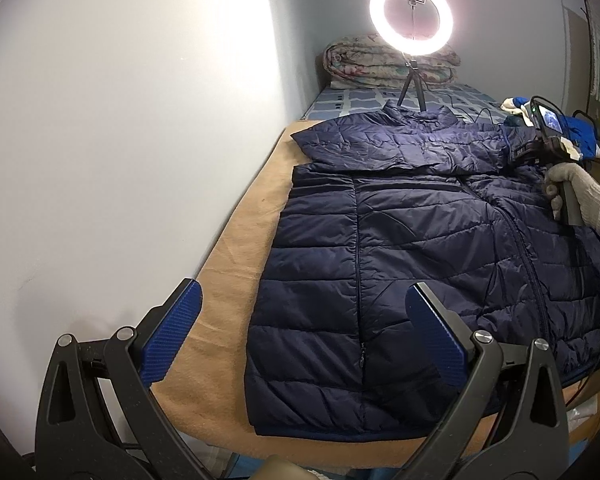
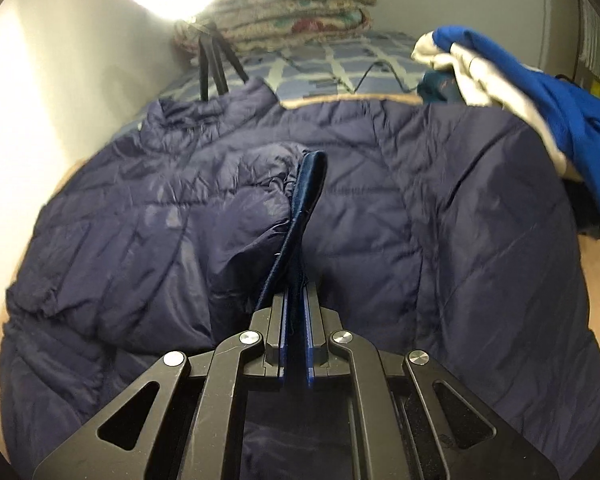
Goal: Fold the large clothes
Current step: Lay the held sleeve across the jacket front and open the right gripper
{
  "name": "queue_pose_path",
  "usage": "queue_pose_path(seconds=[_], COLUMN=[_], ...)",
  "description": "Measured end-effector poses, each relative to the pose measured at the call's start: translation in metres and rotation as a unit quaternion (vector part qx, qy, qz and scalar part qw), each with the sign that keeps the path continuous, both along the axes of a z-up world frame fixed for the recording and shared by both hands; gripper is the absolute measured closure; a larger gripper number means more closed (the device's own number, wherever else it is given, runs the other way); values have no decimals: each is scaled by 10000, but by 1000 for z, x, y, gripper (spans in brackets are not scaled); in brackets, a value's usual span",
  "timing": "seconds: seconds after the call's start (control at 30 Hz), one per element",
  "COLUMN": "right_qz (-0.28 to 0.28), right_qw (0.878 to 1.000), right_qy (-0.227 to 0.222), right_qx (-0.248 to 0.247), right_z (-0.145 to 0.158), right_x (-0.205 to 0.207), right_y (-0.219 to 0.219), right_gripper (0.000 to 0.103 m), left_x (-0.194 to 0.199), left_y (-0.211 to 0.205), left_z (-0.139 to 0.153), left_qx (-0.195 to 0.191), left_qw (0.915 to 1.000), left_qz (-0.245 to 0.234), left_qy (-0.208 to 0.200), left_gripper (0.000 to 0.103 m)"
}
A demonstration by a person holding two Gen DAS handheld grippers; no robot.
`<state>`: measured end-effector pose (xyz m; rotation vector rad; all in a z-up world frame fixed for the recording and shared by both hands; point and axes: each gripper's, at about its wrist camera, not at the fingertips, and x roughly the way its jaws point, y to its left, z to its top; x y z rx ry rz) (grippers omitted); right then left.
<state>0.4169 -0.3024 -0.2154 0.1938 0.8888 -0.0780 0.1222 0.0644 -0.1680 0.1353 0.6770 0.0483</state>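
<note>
Puffer jacket [image 1: 400, 248] lies front up on the tan blanket [image 1: 228, 280] over the bed, one sleeve already folded across the chest. Your right gripper [image 2: 296, 300] is clamped on the other sleeve's cuff [image 2: 306, 200], lifted over the body, likely so it lands crosswise too. Your left gripper [image 1: 300, 332] hangs empty, jaws wide, above the hem corner, probably ready to pin or lift it.

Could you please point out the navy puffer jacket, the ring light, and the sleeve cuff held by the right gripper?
navy puffer jacket [image 1: 400, 248]: left wrist view, on its quilted front panel.
ring light [image 1: 411, 16]: left wrist view, on the glowing ring's edge.
sleeve cuff [image 2: 306, 196]: right wrist view, on the ribbed cuff band above the right gripper [image 2: 296, 304].
</note>
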Motion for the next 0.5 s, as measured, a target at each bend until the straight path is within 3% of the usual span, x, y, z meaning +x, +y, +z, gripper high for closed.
queue_pose_path(seconds=[0.2, 0.37, 0.47, 0.5], right_qz=[-140, -33, -19, -15], right_qw=[9994, 9998, 9999, 9999], right_qy=[302, 203, 91, 13], right_qx=[78, 19, 93, 99], right_z=[-8, 7, 27, 35], right_x=[4, -7, -24, -31], right_y=[-10, -7, -9, -10], right_gripper=[97, 95, 85, 77], left_x=[0, 0, 0, 1], left_y=[-2, 1, 3, 4], left_z=[7, 26, 43, 49], left_qx=[21, 41, 41, 49], left_qw=[9999, 9992, 9978, 9973], left_qz=[-30, -23, -39, -53], left_qy=[-126, -393, -654, -735], left_gripper=[0, 0, 0, 0])
